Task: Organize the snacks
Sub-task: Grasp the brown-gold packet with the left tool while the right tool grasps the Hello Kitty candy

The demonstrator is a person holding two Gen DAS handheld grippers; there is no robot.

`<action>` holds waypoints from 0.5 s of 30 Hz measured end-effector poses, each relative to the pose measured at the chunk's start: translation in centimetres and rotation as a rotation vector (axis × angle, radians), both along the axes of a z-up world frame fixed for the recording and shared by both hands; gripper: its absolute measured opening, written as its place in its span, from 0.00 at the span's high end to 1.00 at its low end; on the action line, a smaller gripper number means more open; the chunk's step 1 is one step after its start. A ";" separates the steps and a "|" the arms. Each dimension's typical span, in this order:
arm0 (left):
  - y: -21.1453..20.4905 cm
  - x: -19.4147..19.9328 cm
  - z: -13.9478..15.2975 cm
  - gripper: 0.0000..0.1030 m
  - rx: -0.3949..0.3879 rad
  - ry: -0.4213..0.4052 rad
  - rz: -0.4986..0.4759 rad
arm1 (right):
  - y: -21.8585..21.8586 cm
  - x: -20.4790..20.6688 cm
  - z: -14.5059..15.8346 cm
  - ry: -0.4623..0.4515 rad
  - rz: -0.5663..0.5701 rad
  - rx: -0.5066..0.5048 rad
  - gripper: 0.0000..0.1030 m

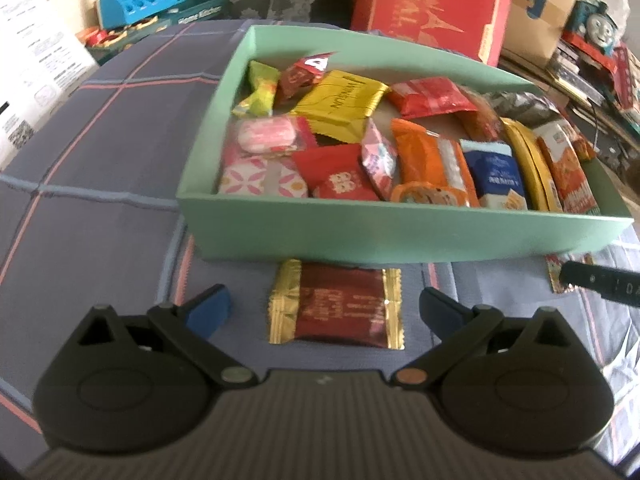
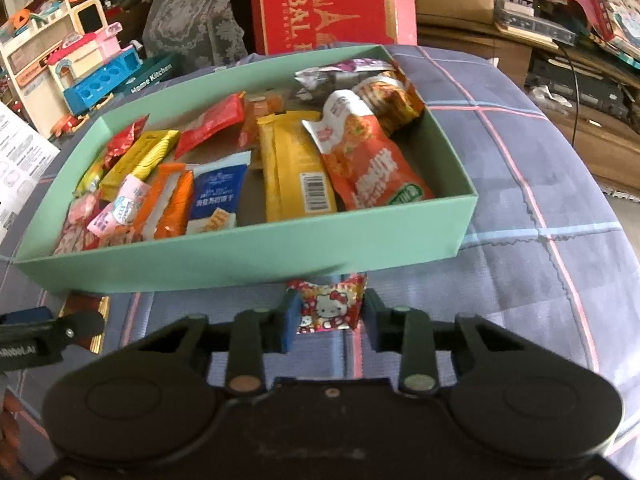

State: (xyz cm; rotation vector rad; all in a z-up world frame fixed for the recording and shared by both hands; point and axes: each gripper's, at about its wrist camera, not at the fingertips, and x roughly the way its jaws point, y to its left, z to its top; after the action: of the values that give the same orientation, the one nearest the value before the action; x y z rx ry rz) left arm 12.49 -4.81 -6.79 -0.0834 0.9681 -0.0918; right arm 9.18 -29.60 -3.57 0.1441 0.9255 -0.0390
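Two loose snack packets (image 1: 336, 307) (image 2: 330, 306) lie before the green box (image 1: 400, 236).

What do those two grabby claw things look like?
Both are black plastic. The left gripper has two big round discs at its base, jointed black links with small metal pins, a ribbed grey body, and blue fingertips. The right gripper has the same black discs, links and blue pads. White lettering marks one gripper's side, too blurred to read fully.
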 end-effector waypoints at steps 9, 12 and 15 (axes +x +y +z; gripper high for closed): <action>0.0 -1.0 0.5 0.52 0.089 -0.063 -0.072 | 1.1 -0.5 0.1 0.009 0.020 0.038 0.72; 0.3 -1.4 0.7 0.58 0.076 -0.064 -0.080 | 1.7 -0.8 0.2 0.013 0.033 0.050 0.72; 0.6 -1.7 0.8 0.62 0.059 -0.062 -0.077 | 2.2 -1.1 0.2 0.018 0.043 0.058 0.72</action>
State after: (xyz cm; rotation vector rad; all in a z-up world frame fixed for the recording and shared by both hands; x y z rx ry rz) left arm 10.75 -4.18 -5.97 0.0109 0.9113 -0.1353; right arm 8.12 -27.35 -3.33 0.1773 0.9476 0.0267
